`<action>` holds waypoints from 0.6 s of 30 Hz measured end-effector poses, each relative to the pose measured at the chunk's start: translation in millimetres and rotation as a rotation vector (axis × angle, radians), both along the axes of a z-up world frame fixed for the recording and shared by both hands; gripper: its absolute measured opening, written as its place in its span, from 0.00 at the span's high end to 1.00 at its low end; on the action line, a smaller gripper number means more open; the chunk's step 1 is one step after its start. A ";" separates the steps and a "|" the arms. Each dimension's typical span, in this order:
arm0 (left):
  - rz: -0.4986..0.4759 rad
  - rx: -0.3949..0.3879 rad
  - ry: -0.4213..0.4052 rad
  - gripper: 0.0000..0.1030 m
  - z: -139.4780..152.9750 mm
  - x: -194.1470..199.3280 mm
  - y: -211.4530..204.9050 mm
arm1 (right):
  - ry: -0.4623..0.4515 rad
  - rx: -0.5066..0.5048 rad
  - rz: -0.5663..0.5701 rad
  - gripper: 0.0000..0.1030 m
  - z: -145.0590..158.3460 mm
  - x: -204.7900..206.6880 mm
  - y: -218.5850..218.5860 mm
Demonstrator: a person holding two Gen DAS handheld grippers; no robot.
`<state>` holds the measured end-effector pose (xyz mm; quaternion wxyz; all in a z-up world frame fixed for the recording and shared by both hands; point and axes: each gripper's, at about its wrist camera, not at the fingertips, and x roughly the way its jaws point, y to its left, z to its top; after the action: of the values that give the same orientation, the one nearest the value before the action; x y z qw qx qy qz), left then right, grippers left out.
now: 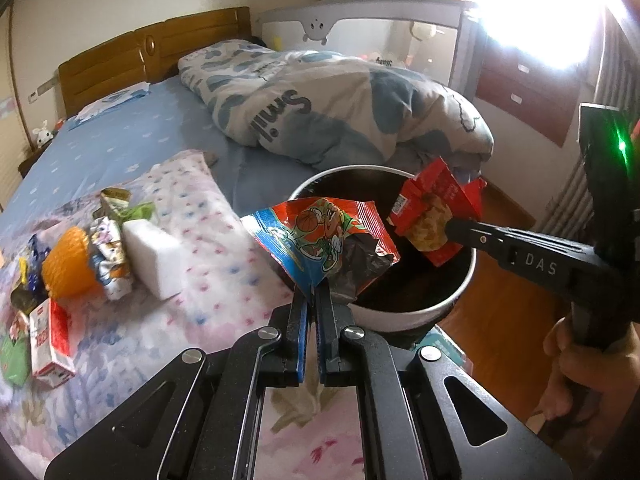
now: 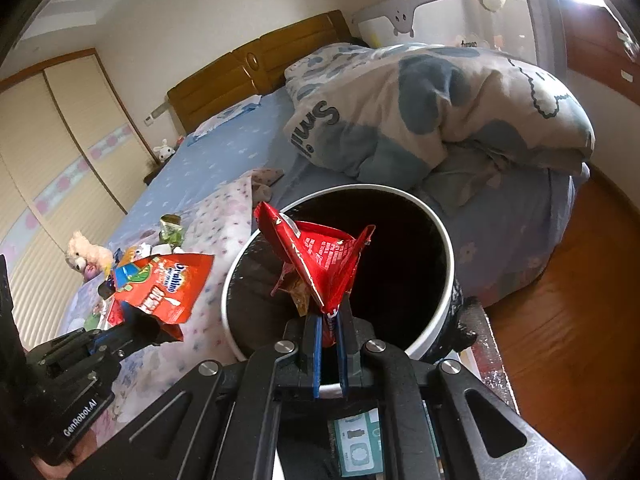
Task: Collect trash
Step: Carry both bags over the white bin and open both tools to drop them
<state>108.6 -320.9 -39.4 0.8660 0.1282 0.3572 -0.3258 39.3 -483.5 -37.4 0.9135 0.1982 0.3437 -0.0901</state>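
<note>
My left gripper (image 1: 312, 300) is shut on a red and blue snack bag (image 1: 324, 244) with a cartoon basketball player, held at the near rim of a white trash bin (image 1: 400, 320) with a black liner. My right gripper (image 2: 330, 316) is shut on a red cookie wrapper (image 2: 324, 264), held over the bin's (image 2: 448, 276) opening. The right gripper (image 1: 456, 230) and its wrapper (image 1: 436, 212) also show in the left wrist view, and the left gripper (image 2: 140, 324) with its bag (image 2: 164, 292) in the right wrist view.
More trash lies on the bed's pink dotted blanket (image 1: 216, 248): an orange foam net (image 1: 68, 264), crumpled wrappers (image 1: 108, 256), a white foam block (image 1: 152, 256), a red and white carton (image 1: 50, 336). A rolled duvet (image 1: 320, 100) lies behind the bin. Wood floor (image 2: 568, 320) is at the right.
</note>
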 end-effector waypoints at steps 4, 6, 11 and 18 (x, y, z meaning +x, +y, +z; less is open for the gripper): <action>-0.009 0.010 0.008 0.97 -2.8 6.7 -12.0 | 0.014 -0.001 0.001 0.95 -1.2 6.5 -6.3; -0.012 0.008 0.018 0.97 -3.5 10.7 -17.0 | 0.022 0.001 0.002 0.94 -2.3 9.6 -9.3; -0.016 0.017 0.040 0.97 -6.9 20.6 -28.4 | 0.044 0.001 0.003 0.90 -6.8 17.9 -16.0; -0.011 0.019 0.082 0.63 -12.7 27.0 -30.9 | 0.056 -0.005 -0.016 0.69 -6.2 22.3 -23.7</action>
<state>135.5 -351.8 -52.0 0.8474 0.1251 0.3948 -0.3321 61.5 -507.3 -43.6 0.9033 0.1961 0.3671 -0.1037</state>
